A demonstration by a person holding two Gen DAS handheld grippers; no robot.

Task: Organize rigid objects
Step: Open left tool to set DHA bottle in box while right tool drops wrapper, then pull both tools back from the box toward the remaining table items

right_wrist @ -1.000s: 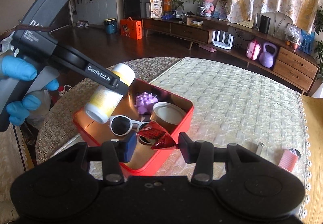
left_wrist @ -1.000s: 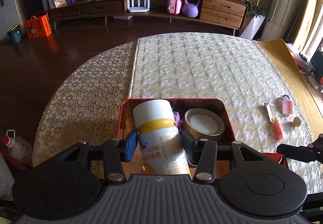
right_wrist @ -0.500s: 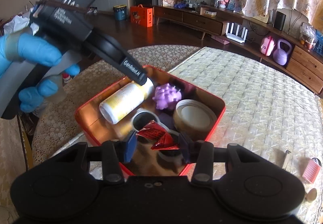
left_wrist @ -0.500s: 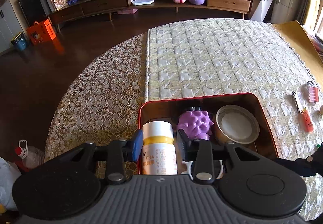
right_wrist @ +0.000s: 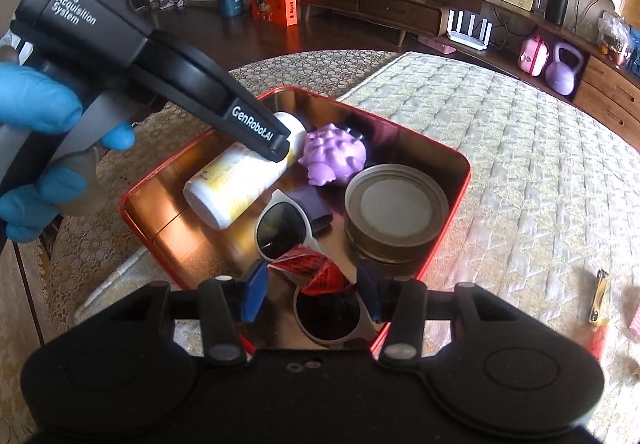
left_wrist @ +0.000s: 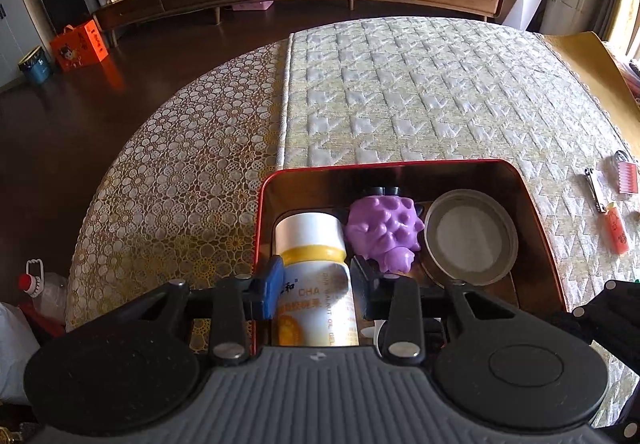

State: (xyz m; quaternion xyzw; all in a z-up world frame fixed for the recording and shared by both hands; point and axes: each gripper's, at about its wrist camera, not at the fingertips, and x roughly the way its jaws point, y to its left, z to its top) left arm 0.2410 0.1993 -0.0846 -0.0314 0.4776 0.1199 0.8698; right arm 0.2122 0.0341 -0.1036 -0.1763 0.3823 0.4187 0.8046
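Note:
A red tin box (left_wrist: 532, 204) (right_wrist: 460, 172) stands on the quilted table cloth. My left gripper (left_wrist: 318, 284) is shut on a white bottle with a yellow band (left_wrist: 312, 244) (right_wrist: 236, 188), which lies low in the box's left side. My right gripper (right_wrist: 310, 290) is shut on a red crumpled packet (right_wrist: 310, 270) and holds it over the box's near edge. In the box are also a purple spiky toy (left_wrist: 384, 236) (right_wrist: 334, 158), a round tin (left_wrist: 470, 236) (right_wrist: 396, 210) and white sunglasses (right_wrist: 288, 232).
On the cloth right of the box lie nail clippers (left_wrist: 594, 190) (right_wrist: 598, 296), an orange lighter (left_wrist: 616, 232) and a pink comb (left_wrist: 626, 176). The table's round edge drops to a dark floor on the left. A low sideboard stands far behind.
My left gripper has lowered the bottle into the box's left side, beside the purple toy. My right gripper with the packet has moved forward over the box.

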